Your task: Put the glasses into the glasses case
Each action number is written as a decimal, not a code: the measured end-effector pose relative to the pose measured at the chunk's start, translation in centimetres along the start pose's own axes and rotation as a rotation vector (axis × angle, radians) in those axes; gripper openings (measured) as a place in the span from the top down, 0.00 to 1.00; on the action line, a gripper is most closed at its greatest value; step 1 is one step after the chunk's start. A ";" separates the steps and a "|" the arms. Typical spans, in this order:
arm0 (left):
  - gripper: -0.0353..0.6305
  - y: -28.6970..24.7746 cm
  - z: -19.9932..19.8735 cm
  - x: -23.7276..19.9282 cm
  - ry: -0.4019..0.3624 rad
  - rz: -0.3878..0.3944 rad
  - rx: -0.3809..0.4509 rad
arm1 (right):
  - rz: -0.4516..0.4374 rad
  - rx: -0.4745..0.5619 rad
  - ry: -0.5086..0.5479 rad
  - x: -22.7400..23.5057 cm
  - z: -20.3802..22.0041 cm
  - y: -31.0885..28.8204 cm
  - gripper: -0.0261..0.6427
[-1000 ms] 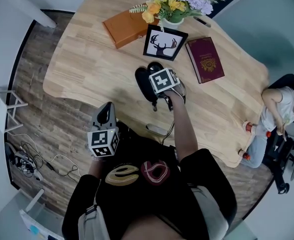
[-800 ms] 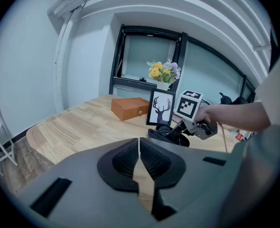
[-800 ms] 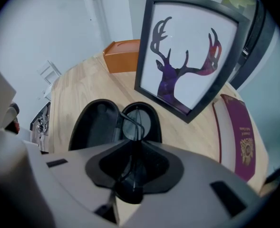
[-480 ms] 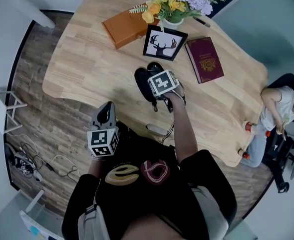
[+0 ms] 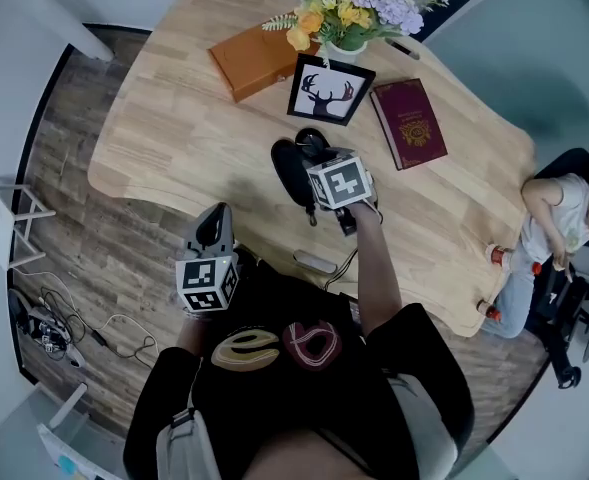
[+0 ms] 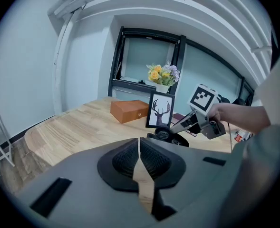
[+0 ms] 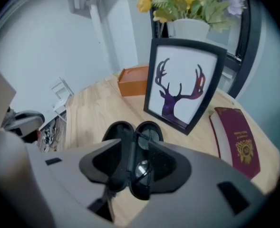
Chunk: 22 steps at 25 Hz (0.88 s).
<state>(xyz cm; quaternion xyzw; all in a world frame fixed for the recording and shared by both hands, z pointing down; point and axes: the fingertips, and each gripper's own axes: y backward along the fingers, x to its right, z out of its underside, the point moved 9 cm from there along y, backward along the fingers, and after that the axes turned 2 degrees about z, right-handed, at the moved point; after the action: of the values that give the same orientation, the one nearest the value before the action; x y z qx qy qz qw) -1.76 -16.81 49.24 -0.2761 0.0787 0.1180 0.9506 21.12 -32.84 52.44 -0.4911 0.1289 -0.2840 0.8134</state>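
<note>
spanning most of the head view, the wooden table carries everything. along its far side sit an orange box on the left, a maroon book on the right, a framed deer picture between them, and flowers just behind the picture. nearer the middle, the black glasses case lies open, and the glasses rest in its right half. the right gripper hangs above the case, its jaws spread wide, having just been opening, pads clear of the glasses below. the left gripper is by the table's near edge, jaws pressed together on nothing.
</note>
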 end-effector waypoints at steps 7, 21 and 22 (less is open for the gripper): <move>0.91 0.6 -0.8 -0.4 0.014 0.004 0.043 | -0.074 0.215 -0.120 -0.3 0.1 5.1 0.69; 0.91 3.0 -2.7 -0.9 0.044 0.012 0.180 | -0.088 0.531 -0.216 -1.8 2.3 14.6 0.69; 0.91 3.1 -2.8 -0.8 0.038 0.013 0.186 | -0.089 0.547 -0.224 -1.9 2.5 15.1 0.69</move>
<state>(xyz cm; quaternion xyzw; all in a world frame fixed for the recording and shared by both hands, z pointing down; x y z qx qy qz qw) -3.63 -15.90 45.53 -0.1881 0.1091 0.1110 0.9697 25.89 -24.53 40.36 -0.2873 -0.0645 -0.2878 0.9113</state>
